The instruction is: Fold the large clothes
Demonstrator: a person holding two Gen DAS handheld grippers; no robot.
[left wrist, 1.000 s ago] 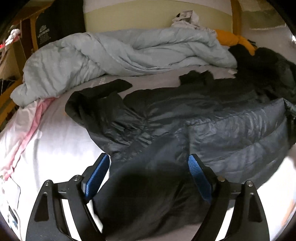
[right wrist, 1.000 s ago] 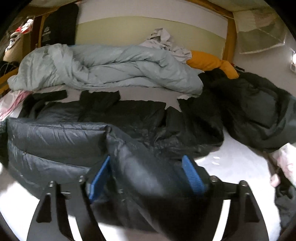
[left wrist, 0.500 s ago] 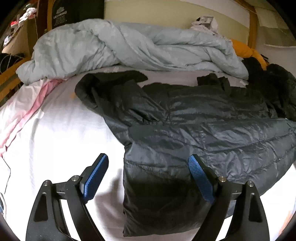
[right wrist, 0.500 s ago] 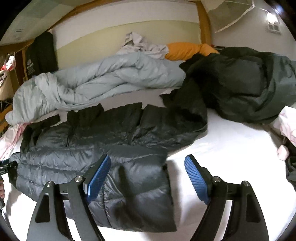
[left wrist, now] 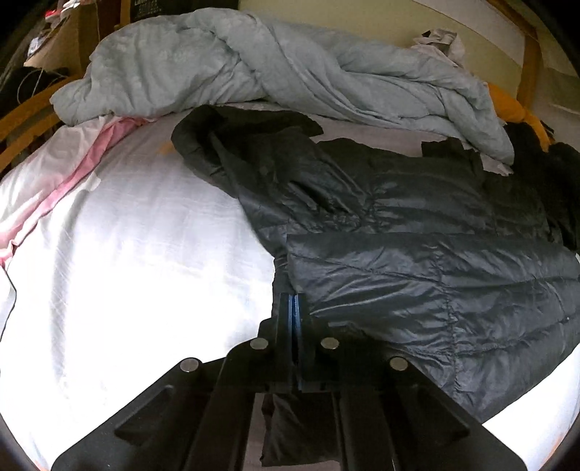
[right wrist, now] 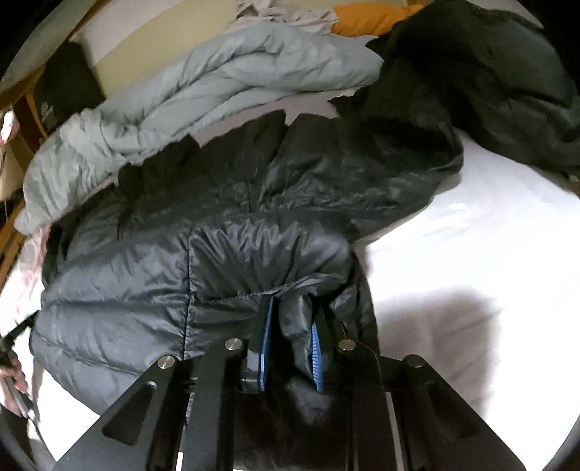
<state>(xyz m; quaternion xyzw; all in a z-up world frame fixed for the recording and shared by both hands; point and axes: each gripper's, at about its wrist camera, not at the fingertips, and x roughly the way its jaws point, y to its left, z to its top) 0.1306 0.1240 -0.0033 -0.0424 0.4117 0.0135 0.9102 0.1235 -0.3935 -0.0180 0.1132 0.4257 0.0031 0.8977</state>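
Note:
A large dark grey puffer jacket (left wrist: 417,261) lies spread across the white bed sheet (left wrist: 137,261), its lower part folded up over its body. My left gripper (left wrist: 293,300) is shut on the jacket's near left edge. In the right wrist view the same jacket (right wrist: 224,224) fills the middle. My right gripper (right wrist: 290,319) is shut on a thick bunched fold of the jacket's near right edge, blue pads pressed on either side of it.
A crumpled pale blue duvet (left wrist: 275,69) lies along the far side of the bed. A second dark coat (right wrist: 500,76) is heaped at the far right, by an orange cushion (right wrist: 369,18). Pink cloth (left wrist: 72,170) lies at the left.
Both grippers were open above the jacket half a second ago. Both have come down and shut on its near edge, the left at the left side, the right at the right side.

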